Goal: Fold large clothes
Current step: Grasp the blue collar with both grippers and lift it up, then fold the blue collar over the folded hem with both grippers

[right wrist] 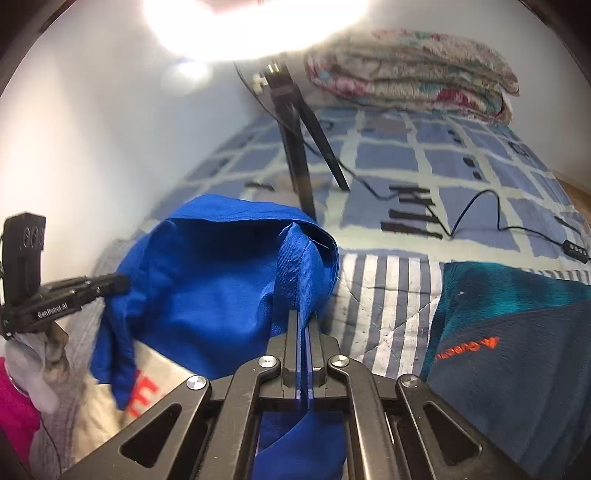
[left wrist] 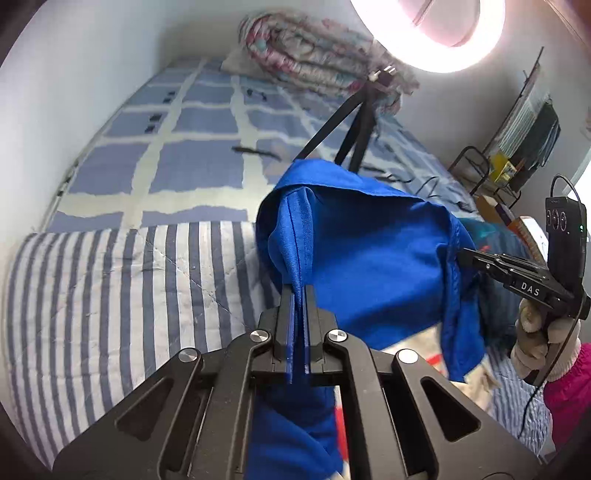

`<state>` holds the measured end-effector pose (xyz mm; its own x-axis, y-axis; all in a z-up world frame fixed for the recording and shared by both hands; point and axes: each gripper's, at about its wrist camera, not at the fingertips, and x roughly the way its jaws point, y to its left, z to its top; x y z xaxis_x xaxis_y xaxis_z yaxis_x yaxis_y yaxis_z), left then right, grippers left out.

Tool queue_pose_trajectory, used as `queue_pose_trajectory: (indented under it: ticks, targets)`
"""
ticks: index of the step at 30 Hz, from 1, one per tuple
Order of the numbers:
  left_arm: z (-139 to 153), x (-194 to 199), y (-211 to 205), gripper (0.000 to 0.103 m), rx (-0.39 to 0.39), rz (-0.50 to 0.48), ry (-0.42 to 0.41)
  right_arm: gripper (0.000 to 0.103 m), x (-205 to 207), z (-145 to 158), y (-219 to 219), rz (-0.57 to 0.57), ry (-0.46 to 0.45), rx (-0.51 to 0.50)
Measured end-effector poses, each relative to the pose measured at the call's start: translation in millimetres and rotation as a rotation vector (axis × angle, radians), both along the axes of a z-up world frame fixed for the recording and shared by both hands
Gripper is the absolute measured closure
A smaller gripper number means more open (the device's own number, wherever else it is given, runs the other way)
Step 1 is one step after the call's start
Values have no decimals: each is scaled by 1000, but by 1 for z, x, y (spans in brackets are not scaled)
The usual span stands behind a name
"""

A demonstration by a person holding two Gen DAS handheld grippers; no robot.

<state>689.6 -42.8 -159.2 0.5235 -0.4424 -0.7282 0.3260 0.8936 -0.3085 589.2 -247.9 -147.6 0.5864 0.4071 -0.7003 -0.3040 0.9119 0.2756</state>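
step: lifting to spread | left tongs (left wrist: 297, 295) clamped on blue garment (left wrist: 369, 258) edge | right tongs (right wrist: 304, 325) clamped on another edge | garment bunched, hanging between them over the bed (left wrist: 110, 288) | progress: early, no fold made yet

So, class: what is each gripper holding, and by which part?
Both are shut on the blue garment: the left gripper pinches a seamed edge, the right gripper another hemmed edge, with the cloth hanging between them.

A ring light (left wrist: 428, 33) is blazing at the top of both views, blowing out to white glare; fisheye edges are bending and darkening, distant bedding is blurring slightly.
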Motion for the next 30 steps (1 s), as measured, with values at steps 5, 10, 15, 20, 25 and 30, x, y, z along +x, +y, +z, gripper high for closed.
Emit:
queue_pose_trajectory:
  ticks: [5,10,15,20,25,30]
  targets:
    - [32,-38,3,102,-25,-6,-34,103,-43,36,-2,35,-47,52]
    - [64,-97,6,103,-56,-21,-65,103,-102,75,-7,68,-79,94]
    - [89,-163,12,103,-50,-37,-99,103,-175,98,-11,92,-104,102]
    - [101,-229,15,103,-21,-60,-127,103,-243,90,-16,105,-105,100]
    - [85,-293,18,103,14,-77,-118,103,-306,65,-16,113,-80,71]
    - [49,-347,17,103,84,-90,-111,103,-355,25,-18,98,-19,56]
